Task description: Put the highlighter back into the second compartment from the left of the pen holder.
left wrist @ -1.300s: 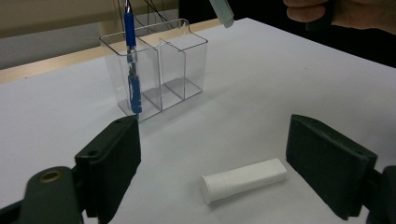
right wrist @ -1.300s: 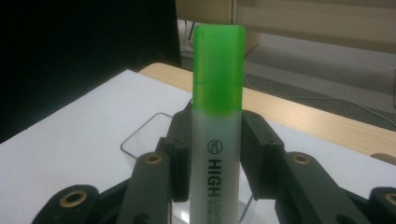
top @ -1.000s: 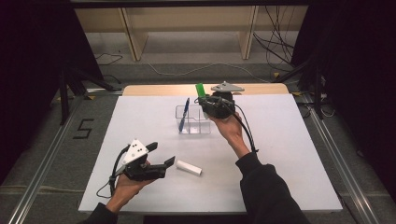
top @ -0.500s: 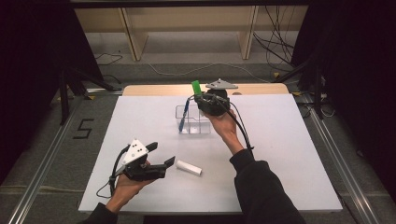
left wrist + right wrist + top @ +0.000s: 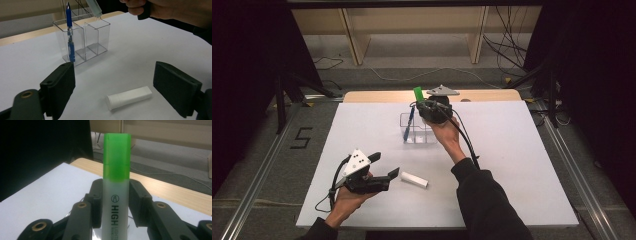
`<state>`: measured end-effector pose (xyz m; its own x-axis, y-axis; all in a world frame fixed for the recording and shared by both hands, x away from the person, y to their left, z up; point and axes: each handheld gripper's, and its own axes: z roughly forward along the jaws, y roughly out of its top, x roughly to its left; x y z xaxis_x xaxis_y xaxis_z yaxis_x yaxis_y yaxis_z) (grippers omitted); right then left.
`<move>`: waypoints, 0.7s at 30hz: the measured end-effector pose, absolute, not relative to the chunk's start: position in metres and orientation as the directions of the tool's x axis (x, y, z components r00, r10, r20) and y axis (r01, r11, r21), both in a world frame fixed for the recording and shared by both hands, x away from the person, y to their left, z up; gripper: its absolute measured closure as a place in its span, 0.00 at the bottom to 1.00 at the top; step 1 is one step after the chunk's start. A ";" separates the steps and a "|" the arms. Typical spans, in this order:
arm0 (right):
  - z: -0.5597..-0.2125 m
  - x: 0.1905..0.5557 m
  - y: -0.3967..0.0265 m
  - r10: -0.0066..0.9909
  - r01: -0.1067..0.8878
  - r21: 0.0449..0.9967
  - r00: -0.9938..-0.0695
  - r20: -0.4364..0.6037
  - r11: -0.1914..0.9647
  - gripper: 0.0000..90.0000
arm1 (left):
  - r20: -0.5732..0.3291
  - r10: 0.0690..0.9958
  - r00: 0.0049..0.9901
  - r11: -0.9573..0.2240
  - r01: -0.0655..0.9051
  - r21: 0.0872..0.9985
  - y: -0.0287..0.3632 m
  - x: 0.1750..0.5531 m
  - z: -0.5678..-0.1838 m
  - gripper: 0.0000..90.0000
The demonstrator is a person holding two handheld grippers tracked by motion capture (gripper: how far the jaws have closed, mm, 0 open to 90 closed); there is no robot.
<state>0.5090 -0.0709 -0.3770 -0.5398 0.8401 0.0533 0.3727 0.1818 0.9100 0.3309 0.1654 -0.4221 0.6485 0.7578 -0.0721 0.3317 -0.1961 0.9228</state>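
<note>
A green-capped highlighter (image 5: 418, 93) (image 5: 116, 182) stands upright in my right gripper (image 5: 421, 106) (image 5: 116, 202), whose jaws are shut on its pale barrel. It hangs over the clear divided organizer (image 5: 424, 134) (image 5: 96, 37), and its lower tip (image 5: 94, 7) hovers just above the rim. A blue pen (image 5: 408, 122) (image 5: 70, 37) leans in the organizer's left compartment. My left gripper (image 5: 386, 165) (image 5: 115, 75) rests low near the front of the table, open, with a white capped tube (image 5: 414, 179) (image 5: 130, 97) lying on the table just ahead of its jaws.
The white tabletop (image 5: 522, 165) has free room to the right of the organizer. A wooden strip (image 5: 492, 95) runs along the far edge, with shelving and cables on the floor beyond. Dark curtains flank both sides.
My right hand has carried the highlighter a little to the left and slightly down, over the organizer. The left gripper and the white tube have stayed put.
</note>
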 end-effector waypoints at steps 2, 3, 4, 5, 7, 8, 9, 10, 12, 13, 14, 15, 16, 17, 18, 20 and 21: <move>-0.378 0.510 -0.070 0.844 0.376 0.909 -0.534 0.054 0.180 0.74 | -0.072 0.757 0.649 -0.195 0.331 0.923 0.165 0.331 -0.422 0.19; -0.379 0.511 -0.069 0.843 0.375 0.910 -0.536 0.054 0.180 0.74 | -0.073 0.757 0.649 -0.195 0.331 0.923 0.165 0.331 -0.422 0.19; -0.380 0.511 -0.069 0.844 0.375 0.910 -0.533 0.054 0.179 0.74 | -0.073 0.757 0.649 -0.195 0.331 0.923 0.165 0.331 -0.422 0.19; -0.380 0.512 -0.068 0.845 0.376 0.909 -0.532 0.055 0.178 0.74 | -0.073 0.757 0.649 -0.195 0.331 0.923 0.165 0.331 -0.422 0.19; -0.382 0.513 -0.067 0.846 0.380 0.909 -0.529 0.060 0.173 0.74 | -0.074 0.757 0.649 -0.193 0.330 0.924 0.165 0.331 -0.422 0.19; -0.383 0.513 -0.067 0.848 0.382 0.908 -0.526 0.062 0.171 0.74 | -0.074 0.757 0.649 -0.193 0.331 0.924 0.165 0.331 -0.422 0.19; -0.384 0.514 -0.066 0.848 0.381 0.908 -0.527 0.056 0.176 0.74 | -0.074 0.757 0.649 -0.193 0.331 0.924 0.165 0.331 -0.422 0.19; -0.385 0.514 -0.065 0.848 0.381 0.907 -0.527 0.054 0.178 0.74 | -0.074 0.757 0.649 -0.193 0.331 0.924 0.165 0.331 -0.422 0.19; -0.386 0.515 -0.064 0.849 0.380 0.907 -0.526 0.054 0.178 0.74 | -0.074 0.757 0.649 -0.193 0.331 0.924 0.165 0.331 -0.422 0.19; -0.387 0.515 -0.064 0.849 0.379 0.908 -0.526 0.052 0.178 0.74 | -0.075 0.756 0.650 -0.194 0.332 0.923 0.166 0.331 -0.422 0.19; -0.387 0.515 -0.063 0.850 0.382 0.907 -0.523 0.054 0.177 0.74 | -0.074 0.757 0.649 -0.193 0.331 0.924 0.165 0.331 -0.422 0.19; -0.388 0.515 -0.062 0.849 0.379 0.908 -0.525 0.054 0.176 0.74 | -0.074 0.756 0.650 -0.194 0.331 0.923 0.165 0.331 -0.422 0.19; -0.388 0.515 -0.062 0.849 0.379 0.908 -0.526 0.053 0.178 0.74 | -0.074 0.757 0.650 -0.195 0.331 0.923 0.165 0.331 -0.422 0.19; -0.389 0.515 -0.061 0.848 0.377 0.909 -0.527 0.052 0.179 0.74 | -0.073 0.756 0.650 -0.195 0.331 0.923 0.165 0.331 -0.422 0.19; -0.389 0.516 -0.061 0.848 0.378 0.908 -0.528 0.052 0.179 0.74 | -0.073 0.756 0.650 -0.195 0.330 0.923 0.165 0.331 -0.421 0.19; -0.389 0.516 -0.060 0.849 0.377 0.909 -0.525 0.051 0.178 0.74 | -0.073 0.757 0.650 -0.195 0.330 0.924 0.165 0.331 -0.422 0.19; -0.389 0.516 -0.060 0.851 0.378 0.908 -0.522 0.050 0.179 0.74 | -0.072 0.756 0.650 -0.195 0.330 0.924 0.165 0.330 -0.421 0.19</move>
<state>0.5159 -0.0600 -0.3888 -0.5224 0.8512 0.0497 0.3778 0.1788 0.9085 0.3304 0.1655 -0.4214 0.6503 0.7562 -0.0723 0.3296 -0.1951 0.9237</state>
